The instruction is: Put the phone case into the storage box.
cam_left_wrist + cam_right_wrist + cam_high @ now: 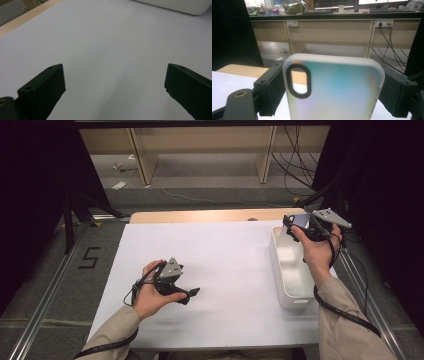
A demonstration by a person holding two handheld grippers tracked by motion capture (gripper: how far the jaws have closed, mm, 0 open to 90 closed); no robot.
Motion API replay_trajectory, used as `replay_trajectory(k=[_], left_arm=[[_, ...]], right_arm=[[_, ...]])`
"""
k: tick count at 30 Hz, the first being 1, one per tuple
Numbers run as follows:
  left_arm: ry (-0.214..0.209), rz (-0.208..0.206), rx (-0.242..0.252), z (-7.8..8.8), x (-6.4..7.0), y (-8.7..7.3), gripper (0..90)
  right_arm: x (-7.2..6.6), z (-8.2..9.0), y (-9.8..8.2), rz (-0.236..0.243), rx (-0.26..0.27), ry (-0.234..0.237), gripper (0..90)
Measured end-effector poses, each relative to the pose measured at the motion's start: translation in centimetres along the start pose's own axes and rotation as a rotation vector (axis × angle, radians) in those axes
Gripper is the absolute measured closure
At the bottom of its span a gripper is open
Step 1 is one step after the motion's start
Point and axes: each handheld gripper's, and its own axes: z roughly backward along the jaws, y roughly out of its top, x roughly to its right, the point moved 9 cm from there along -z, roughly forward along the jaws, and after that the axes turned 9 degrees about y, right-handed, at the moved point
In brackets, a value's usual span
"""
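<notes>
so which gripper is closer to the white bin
Right. The right gripper, shut on a phone case, is above the white bin's far end; the left gripper is open over the table, well apart.

One phone case (333, 90). One white bin (290, 270), at the counter's (220, 270) right edge. Two tongs: left tongs (192, 293), right tongs (295, 227). One white sheet covers the counter.

A long wooden desk (332, 30) is standing at the back — cables (387, 42) are hanging under it. Grey floor (50, 270) is lying around.
</notes>
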Motion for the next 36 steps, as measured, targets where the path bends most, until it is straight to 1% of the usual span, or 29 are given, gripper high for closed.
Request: replay_trajectory(k=[4,21,36], left_arm=[[0.004,0.001,0.008,0.03,-0.04,0.11,2.8],[0.001,0.001,0.002,0.0,0.0,0.01,2.8],[0.001,0.002,0.002,0.01,-0.01,0.01,2.8]], right_arm=[[0.07,-0.1,-0.02,0.002,0.0,-0.002,18.2],[0.28,-0.42,0.13,0.008,0.001,-0.005,18.3],[0.69,-0.85,-0.01,0.013,-0.014,-0.013,18.2]])
